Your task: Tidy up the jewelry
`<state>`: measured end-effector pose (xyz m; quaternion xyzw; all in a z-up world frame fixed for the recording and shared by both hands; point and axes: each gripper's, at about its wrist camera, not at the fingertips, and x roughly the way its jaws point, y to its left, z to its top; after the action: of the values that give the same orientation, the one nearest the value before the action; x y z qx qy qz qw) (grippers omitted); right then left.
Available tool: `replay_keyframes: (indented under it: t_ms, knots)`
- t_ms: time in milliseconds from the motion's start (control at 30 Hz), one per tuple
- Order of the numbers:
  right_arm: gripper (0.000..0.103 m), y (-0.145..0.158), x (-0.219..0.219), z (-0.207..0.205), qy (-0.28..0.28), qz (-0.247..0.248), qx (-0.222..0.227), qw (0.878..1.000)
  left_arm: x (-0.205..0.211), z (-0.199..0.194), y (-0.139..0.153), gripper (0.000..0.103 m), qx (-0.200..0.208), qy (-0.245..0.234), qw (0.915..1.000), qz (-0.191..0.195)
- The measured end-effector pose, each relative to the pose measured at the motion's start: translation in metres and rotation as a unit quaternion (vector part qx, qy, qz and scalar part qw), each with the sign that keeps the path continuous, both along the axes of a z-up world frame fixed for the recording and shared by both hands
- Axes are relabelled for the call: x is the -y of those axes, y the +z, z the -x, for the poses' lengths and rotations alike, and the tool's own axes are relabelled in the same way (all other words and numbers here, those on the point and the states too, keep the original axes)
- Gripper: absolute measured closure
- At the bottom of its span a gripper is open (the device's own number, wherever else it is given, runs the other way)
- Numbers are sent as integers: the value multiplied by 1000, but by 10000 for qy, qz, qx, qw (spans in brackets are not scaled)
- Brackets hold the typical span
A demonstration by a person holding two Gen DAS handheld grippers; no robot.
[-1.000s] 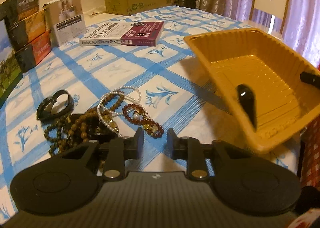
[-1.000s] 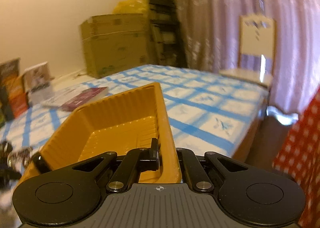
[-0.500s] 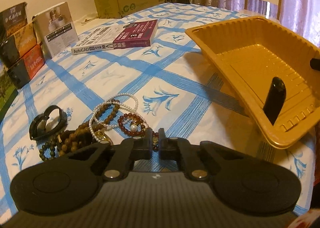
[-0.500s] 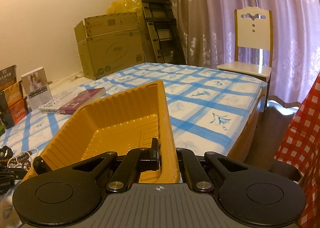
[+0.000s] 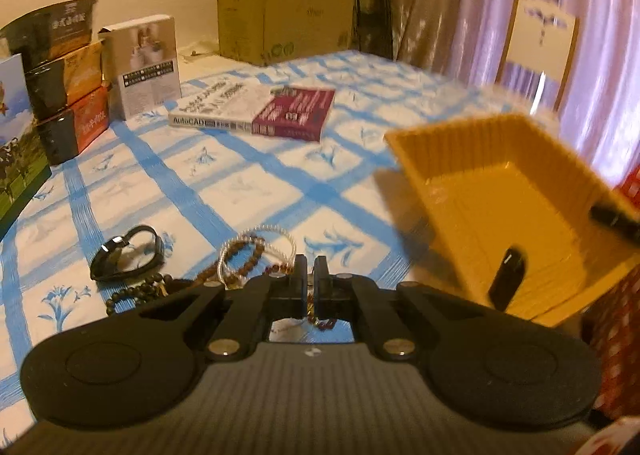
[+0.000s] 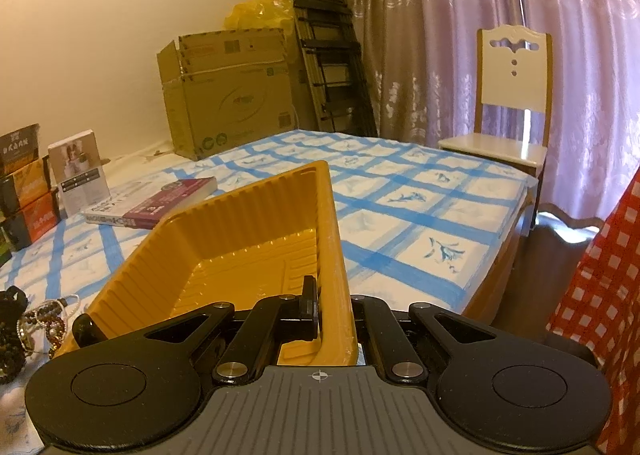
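Right gripper (image 6: pixel 334 315) fingers clamp ribbed orange plastic tray (image 6: pixel 248 239) wall, steadying it; left gripper (image 5: pixel 310 279) fingers pinch dark-red bead bracelet (image 5: pixel 320 321) for transfer.

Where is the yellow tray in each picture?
Left wrist view: the yellow tray is on the right side, tipped up off the table.
Right wrist view: the yellow tray is low in the middle, its wall pinched by the right hand-held gripper.
Shared landmark: the AutoCAD book lies on the table beyond the tray in both.
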<state>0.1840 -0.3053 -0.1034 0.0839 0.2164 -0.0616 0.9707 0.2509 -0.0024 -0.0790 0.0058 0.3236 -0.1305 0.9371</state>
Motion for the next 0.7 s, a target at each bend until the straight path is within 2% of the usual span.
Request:
replay_keyframes:
  t_ms: [167, 433, 567, 700]
  knots:
    - [100, 4, -4, 1, 46, 69, 12, 10000, 7, 9, 24, 101, 95, -226, 9990, 383]
    - [100, 8, -10, 1, 113, 216, -1, 9997, 76, 27, 41, 101, 139, -1252, 9882, 872]
    - [99, 8, -11, 2, 150, 205, 3, 9997, 103, 29, 34, 101, 13, -1492, 9852, 847]
    - [99, 9, -10, 2, 176, 185, 16, 9997, 118, 25, 20, 100, -234, -1488, 9861, 702]
